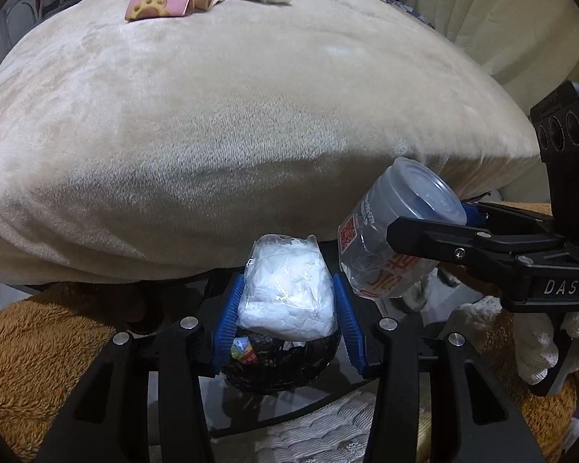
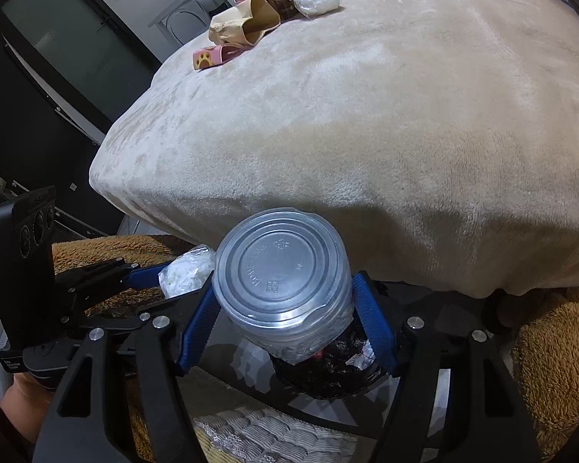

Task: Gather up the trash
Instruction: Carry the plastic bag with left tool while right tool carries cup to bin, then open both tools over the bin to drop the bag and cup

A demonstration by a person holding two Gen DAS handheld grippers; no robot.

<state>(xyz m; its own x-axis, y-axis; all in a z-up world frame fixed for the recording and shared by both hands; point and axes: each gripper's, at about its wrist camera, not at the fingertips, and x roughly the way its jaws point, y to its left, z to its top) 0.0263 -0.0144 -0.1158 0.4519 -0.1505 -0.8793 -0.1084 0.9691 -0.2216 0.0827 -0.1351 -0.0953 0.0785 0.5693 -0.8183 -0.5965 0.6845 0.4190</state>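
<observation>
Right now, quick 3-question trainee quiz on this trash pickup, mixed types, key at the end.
1. True or false: the left claw holds a bagged white wad.
2. What does the right claw hold?
A. pink wrapper
B. clear plastic jar
C. paper bag
3. What black thing sits below both claws?

Key:
1. True
2. B
3. A trash bag, open, with scraps inside.

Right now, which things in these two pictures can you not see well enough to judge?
- Black trash bag: left wrist view, mouth and contents mostly hidden by the white plastic bundle in the left claw.
- Plastic jar: right wrist view shows only its base; label hidden.
- Brown wrapper: too small to read.
</observation>
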